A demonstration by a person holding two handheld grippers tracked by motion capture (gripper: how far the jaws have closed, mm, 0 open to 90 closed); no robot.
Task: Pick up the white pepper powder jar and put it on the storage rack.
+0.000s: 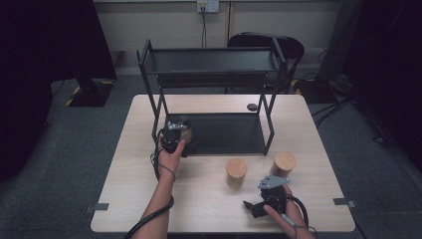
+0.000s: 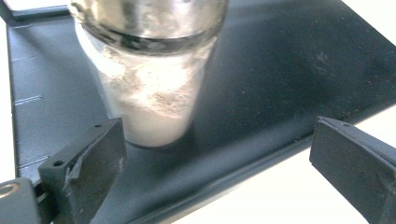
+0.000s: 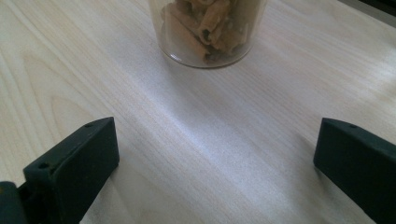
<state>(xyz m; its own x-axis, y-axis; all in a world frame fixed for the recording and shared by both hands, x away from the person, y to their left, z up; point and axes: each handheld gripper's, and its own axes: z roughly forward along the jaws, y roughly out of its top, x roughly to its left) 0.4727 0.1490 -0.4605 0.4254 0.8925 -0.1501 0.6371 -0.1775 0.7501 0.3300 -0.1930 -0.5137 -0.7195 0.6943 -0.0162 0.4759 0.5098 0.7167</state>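
A pale wooden table [image 1: 209,209] is bearing a black metal two-tier rack [image 1: 214,62], whose dark lower tray [image 1: 229,133] is lying flat on the tabletop. On the left front corner of that tray a clear glass jar of pale powder [image 2: 149,93] is standing upright; in the high view it is sitting partly hidden behind the left gripper [image 1: 175,130].

On the bare wood in front of the rack two more jars are standing apart from each other: a clear jar with a round wooden lid [image 1: 236,172] and, to its right, a second wooden-lidded jar [image 1: 284,164]. The right gripper view is looking at a clear jar of tube pasta [image 3: 210,30] standing upright on the table ahead of its jaws.

The left gripper is hovering at the tray's front edge with its jaws standing wide apart, the powder jar just ahead of them and untouched. The right gripper [image 1: 259,205] is resting low near the table's front edge, its jaws also spread wide with nothing between them.
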